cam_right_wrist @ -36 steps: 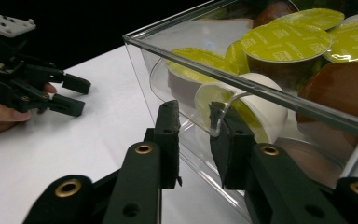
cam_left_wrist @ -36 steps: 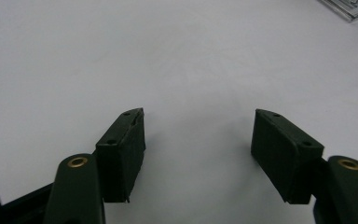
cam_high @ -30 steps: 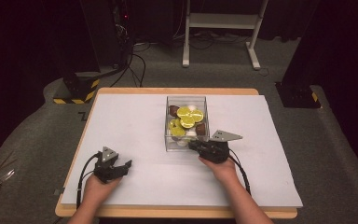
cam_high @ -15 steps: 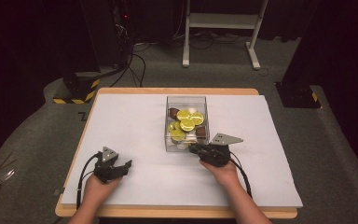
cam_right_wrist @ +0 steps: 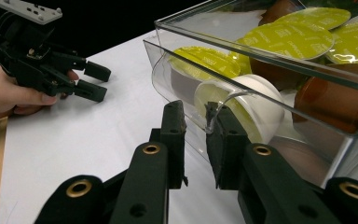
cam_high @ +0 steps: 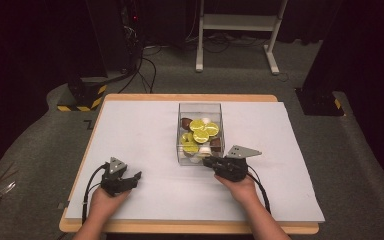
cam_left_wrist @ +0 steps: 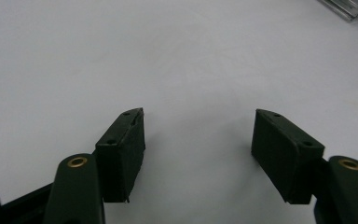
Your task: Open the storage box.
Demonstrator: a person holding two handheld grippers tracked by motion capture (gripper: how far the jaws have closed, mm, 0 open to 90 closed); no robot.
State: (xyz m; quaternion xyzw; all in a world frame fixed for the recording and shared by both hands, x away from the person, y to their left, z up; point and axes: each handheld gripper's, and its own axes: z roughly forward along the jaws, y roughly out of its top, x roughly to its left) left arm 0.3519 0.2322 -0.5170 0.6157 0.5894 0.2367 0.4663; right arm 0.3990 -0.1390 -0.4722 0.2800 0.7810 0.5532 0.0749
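Note:
A clear plastic box (cam_high: 200,106) stands mid-table, holding several coffee capsules (cam_high: 200,135) with yellow-green lids plus brown and white ones. My right gripper (cam_high: 208,161) sits at the box's near right corner. In the right gripper view its jaws (cam_right_wrist: 196,109) stand nearly together, with the curved edge of the box (cam_right_wrist: 261,52) wall between them. A white capsule (cam_right_wrist: 256,100) lies just behind that wall. My left gripper (cam_high: 136,176) rests low on the white sheet at the near left. It is open (cam_left_wrist: 198,114), with nothing between its fingers.
A white sheet (cam_high: 145,125) covers the wooden table (cam_high: 190,97). The left gripper (cam_right_wrist: 92,82) and its hand appear across the sheet in the right gripper view. A corner of the box (cam_left_wrist: 349,7) shows far off in the left gripper view. Dark floor, cables and stands lie beyond the table.
The right gripper has shifted slightly at the box's near corner. The left hand and the box have stayed in place.

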